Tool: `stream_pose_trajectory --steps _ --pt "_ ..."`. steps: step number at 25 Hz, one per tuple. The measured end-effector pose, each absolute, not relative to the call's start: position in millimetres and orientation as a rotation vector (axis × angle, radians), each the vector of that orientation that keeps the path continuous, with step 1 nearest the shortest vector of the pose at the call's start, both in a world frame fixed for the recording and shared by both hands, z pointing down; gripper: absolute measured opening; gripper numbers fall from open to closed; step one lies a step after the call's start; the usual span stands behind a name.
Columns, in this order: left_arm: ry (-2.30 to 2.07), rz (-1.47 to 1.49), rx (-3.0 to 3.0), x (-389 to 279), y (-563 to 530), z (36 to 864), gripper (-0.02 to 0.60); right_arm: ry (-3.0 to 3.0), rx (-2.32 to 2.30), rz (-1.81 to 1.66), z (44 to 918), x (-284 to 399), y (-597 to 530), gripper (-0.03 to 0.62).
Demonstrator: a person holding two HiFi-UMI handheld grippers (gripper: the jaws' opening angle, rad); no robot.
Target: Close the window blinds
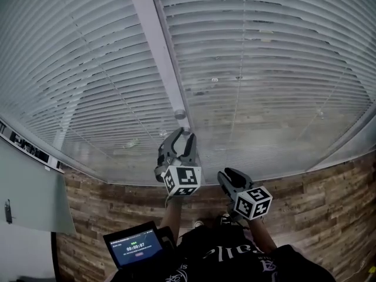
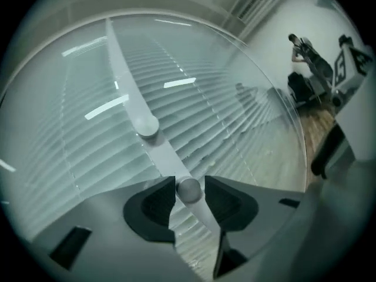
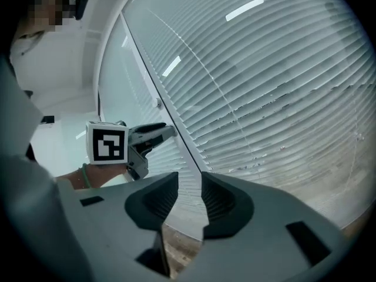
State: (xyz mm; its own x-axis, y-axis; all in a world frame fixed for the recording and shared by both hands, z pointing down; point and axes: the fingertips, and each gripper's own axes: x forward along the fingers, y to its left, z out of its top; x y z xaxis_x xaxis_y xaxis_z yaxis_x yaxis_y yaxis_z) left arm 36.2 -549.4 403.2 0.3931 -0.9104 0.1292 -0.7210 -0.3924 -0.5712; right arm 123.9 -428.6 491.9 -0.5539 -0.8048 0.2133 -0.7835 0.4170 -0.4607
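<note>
Left gripper view: left gripper (image 2: 190, 181) hangs open around the lower knob (image 2: 188, 191) on the frame bar (image 2: 125, 90). Guessing next: squeeze, twist, blinds (image 2: 200, 113) shut.

White slatted blinds (image 1: 270, 69), brown wood-plank floor (image 1: 320, 201), black-and-white marker cube (image 1: 183, 180) on left gripper (image 1: 183, 136).

Below me lies a floor (image 1: 320, 216) of brown and grey wood planks. The person's shoes (image 1: 200, 222) stand on it, near the window (image 1: 276, 163). The window's lower edge meets the planks along a pale line.
</note>
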Motion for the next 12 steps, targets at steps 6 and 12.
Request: stream_pose_trajectory --steps 6,12 --pt "1.714 0.042 -2.636 23.6 -552.0 400.5 0.124 2.597 -1.479 -0.805 490.5 132.0 -428.4 0.133" --pt "1.899 1.847 -3.107 14.8 -555.0 408.4 0.124 2.582 -1.497 -0.814 494.5 148.3 -422.7 0.133"
